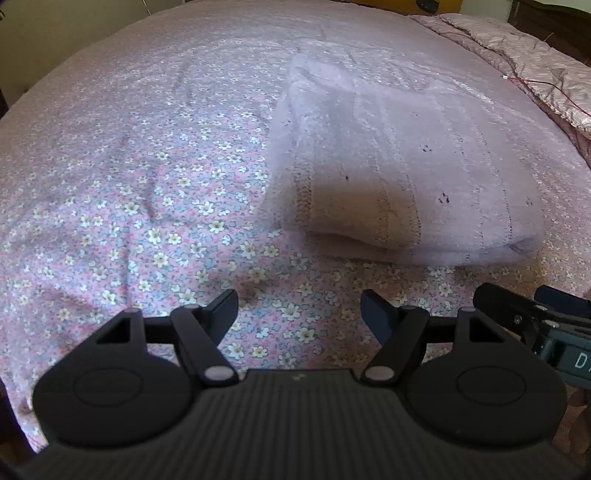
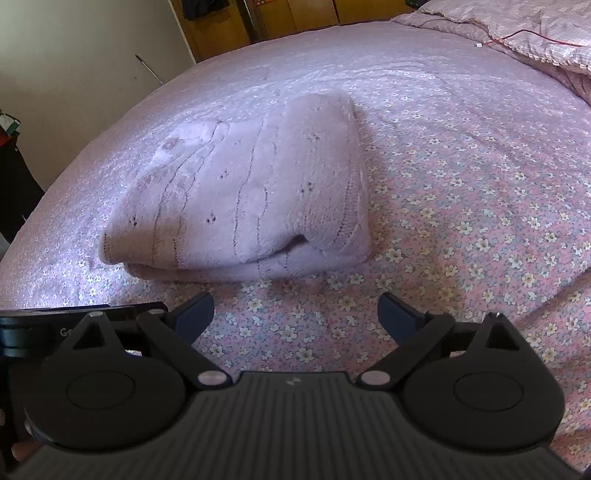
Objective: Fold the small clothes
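The left tongs [image 1: 299, 310] hang low over the bed [image 1: 129, 177], fingers spread wide with nothing between them, aimed forward along the flowered sheet. The folded knit [image 1: 399, 177] lies ahead of them in the centre right of the left view, apart from both fingertips. At the right edge of that view part of the other tool shows beside the left one.

The right tongs [image 2: 295, 314] sit at a like height, also released, jaws far apart and empty. In the right view the knit [image 2: 251, 192] rests in the centre left of the frame, its folded edge near the fingertips but not touching. A quilt [image 2: 535, 33] lies at the upper right.
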{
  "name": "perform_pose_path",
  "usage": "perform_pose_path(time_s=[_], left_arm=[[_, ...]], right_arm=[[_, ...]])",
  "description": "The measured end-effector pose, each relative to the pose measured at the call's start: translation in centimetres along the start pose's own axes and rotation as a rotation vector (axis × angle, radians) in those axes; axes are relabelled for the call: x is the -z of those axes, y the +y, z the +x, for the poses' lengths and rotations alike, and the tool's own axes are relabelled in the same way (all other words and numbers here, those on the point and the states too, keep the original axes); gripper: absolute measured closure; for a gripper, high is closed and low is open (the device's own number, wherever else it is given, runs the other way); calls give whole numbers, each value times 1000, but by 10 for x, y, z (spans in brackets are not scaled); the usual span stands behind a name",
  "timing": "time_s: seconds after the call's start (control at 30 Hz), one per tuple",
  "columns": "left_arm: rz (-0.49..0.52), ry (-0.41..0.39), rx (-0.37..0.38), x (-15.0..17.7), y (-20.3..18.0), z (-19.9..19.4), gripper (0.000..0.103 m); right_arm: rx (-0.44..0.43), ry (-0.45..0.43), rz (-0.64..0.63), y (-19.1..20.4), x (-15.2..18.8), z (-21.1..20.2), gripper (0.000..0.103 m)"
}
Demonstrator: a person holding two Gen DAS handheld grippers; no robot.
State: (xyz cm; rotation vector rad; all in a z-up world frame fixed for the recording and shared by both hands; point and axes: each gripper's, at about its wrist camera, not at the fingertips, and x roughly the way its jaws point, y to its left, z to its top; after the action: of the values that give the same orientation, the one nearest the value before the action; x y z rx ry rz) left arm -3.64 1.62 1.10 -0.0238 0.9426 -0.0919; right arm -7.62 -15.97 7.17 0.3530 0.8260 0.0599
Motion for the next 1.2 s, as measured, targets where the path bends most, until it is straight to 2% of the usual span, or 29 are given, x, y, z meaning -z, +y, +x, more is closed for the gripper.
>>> perform_pose_path(time_s=[0.17,1.2], left_arm=[[5,9,-23,0,0,2,29],[25,-11,-53,2,-2,-2,29]], right_arm=[[-4,7,-8,2,1,1,4],[-10,22,-15,5,2,2,4]])
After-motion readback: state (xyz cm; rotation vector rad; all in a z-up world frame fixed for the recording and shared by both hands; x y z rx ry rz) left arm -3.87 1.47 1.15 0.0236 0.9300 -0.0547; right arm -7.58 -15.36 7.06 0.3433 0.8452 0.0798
